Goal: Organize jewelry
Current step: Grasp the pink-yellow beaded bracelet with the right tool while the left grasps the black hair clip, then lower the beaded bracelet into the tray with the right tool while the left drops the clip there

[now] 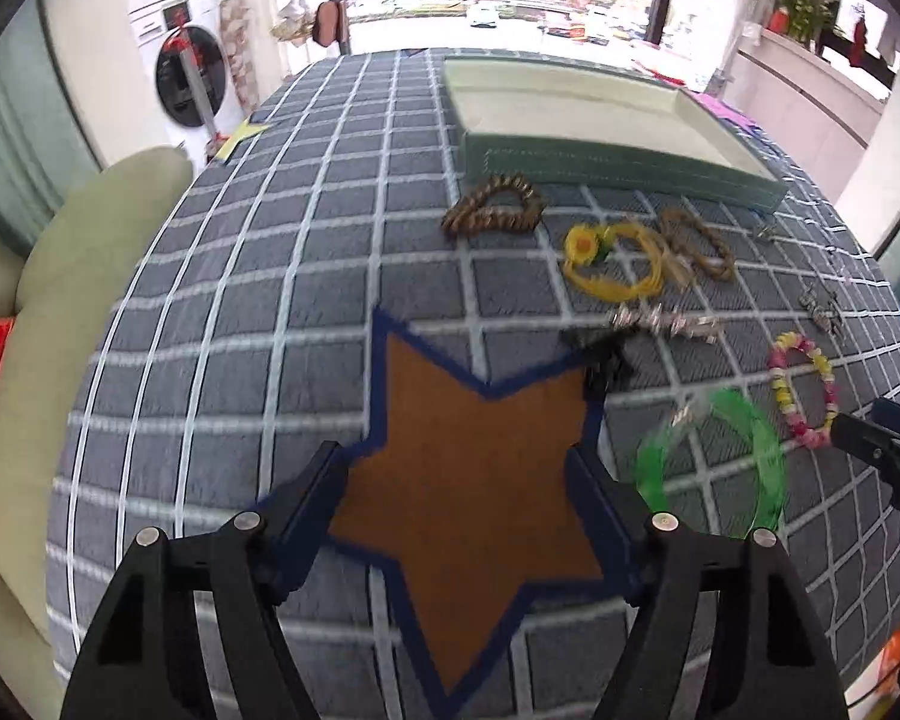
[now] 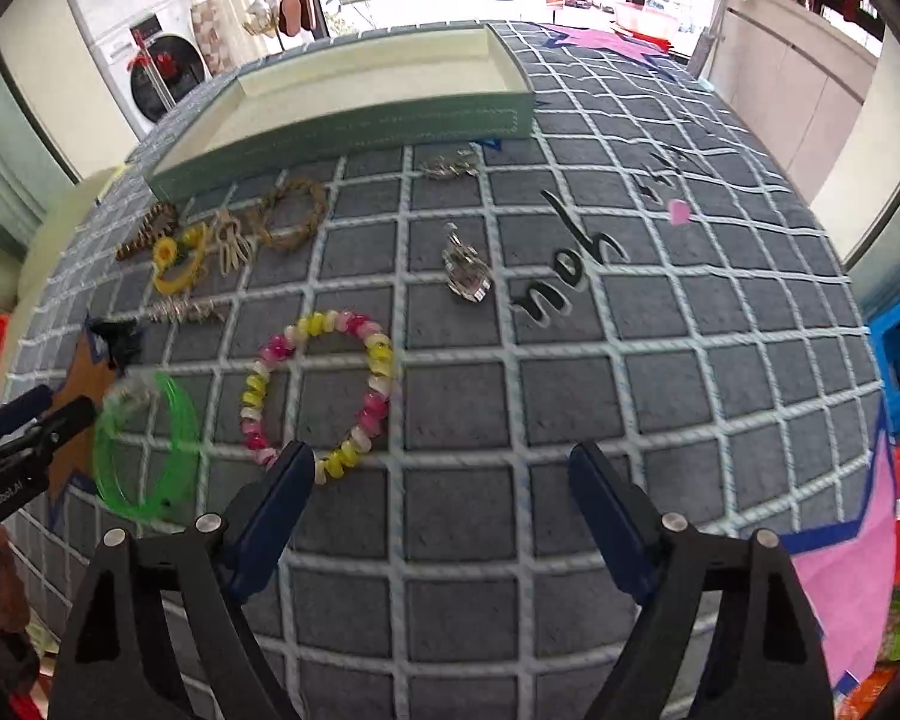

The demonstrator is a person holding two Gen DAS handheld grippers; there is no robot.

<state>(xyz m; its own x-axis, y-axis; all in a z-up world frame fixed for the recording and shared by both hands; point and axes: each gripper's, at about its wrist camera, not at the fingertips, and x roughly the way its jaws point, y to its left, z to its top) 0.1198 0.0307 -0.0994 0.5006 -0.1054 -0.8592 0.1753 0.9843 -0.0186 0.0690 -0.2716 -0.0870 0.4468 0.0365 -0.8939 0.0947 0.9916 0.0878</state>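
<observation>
A shallow green jewelry box stands open at the far side of the grey checked cloth. Loose jewelry lies in front of it: a brown braided piece, a yellow flower bracelet, a tan rope bracelet, a pink-and-yellow bead bracelet, a green bangle, silver pieces. My left gripper is open over an orange star patch. My right gripper is open, its left finger beside the bead bracelet.
A black clip lies by the star patch. A silver chain and small earrings lie among the jewelry. A pink star patch is at the right edge. A sofa cushion borders the left side.
</observation>
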